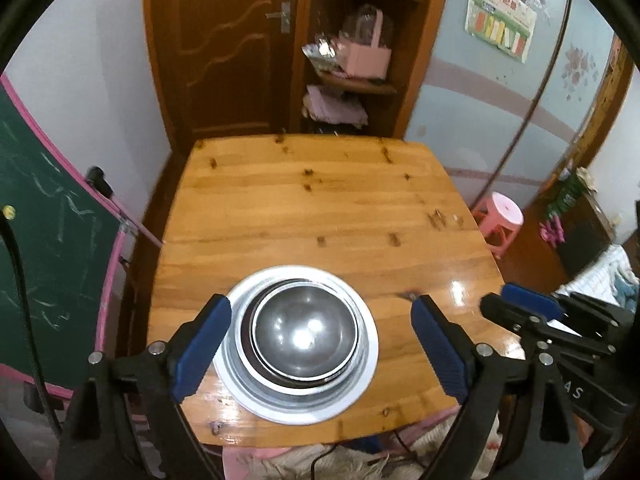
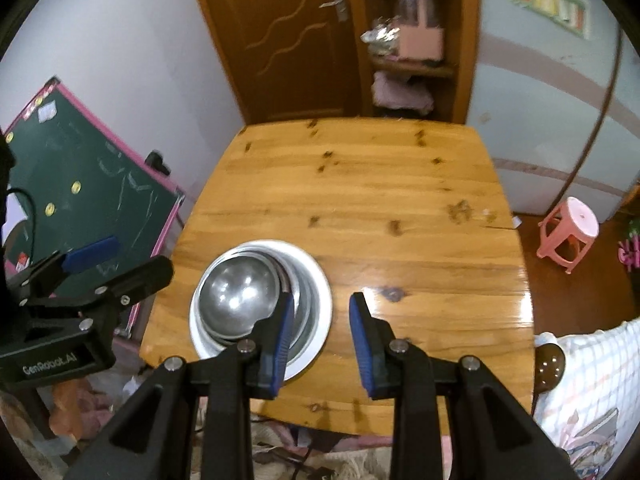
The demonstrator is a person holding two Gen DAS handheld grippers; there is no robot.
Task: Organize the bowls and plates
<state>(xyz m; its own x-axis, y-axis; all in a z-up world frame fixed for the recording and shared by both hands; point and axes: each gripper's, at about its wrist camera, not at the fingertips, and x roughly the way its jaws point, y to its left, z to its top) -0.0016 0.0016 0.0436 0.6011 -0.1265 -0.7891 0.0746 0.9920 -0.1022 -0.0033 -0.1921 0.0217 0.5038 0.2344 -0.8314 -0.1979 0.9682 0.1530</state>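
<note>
A white plate (image 1: 362, 384) (image 2: 312, 268) lies near the front edge of the wooden table (image 1: 320, 200) (image 2: 360, 184). Shiny metal bowls (image 1: 306, 332) (image 2: 236, 296) sit nested on it, open side up. My left gripper (image 1: 320, 308) hangs above the stack with its blue pads wide apart, one on each side of it, touching nothing. My right gripper (image 2: 320, 300) hovers over the plate's right rim; a narrow empty gap shows between its pads. Each gripper also shows at the edge of the other's view: the right gripper (image 1: 528, 312) and the left gripper (image 2: 100, 268).
A green chalkboard (image 1: 48, 220) (image 2: 88, 184) leans left of the table. A pink stool (image 1: 500, 216) (image 2: 570, 232) stands on the floor to the right. A door and a shelf unit (image 1: 352, 60) are behind the table. Checked fabric (image 2: 592, 360) lies at the near right.
</note>
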